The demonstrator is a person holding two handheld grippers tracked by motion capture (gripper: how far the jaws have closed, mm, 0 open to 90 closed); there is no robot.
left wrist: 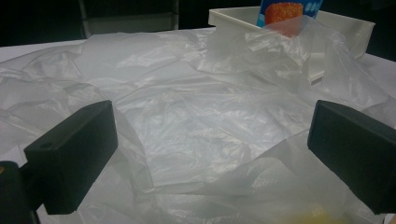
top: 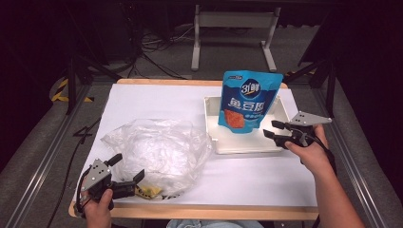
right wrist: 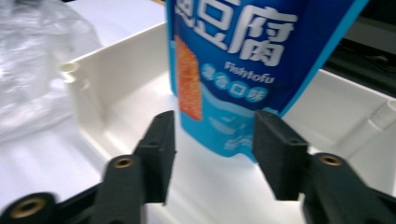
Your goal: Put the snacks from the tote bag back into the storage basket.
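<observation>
Step in hand: a blue snack pouch [top: 248,100] is seen standing upright in the white tray [top: 215,142] on the counter [top: 152,97]; the placing of it is judged done.
Right gripper [top: 274,129]: held just beside the tray's near right corner, its jaws released and apart; in the right gripper view the pouch [right wrist: 243,70] is seen beyond the jaws, not pressed by them.
Left gripper [top: 128,167]: held at the near edge of the clear plastic bag [top: 157,149], jaws spread wide, nothing gripped; crumpled film [left wrist: 196,116] is seen between and beyond them.
Bag: left of the tray, just beside it; something yellow [top: 148,191] is seen at its near edge, what it is cannot be told.
Next move: judged to be a return to the bag; an open mouth and a firm pinch on the next item would be called for.
Risk: the tall pouch could be tipped if brushed.
</observation>
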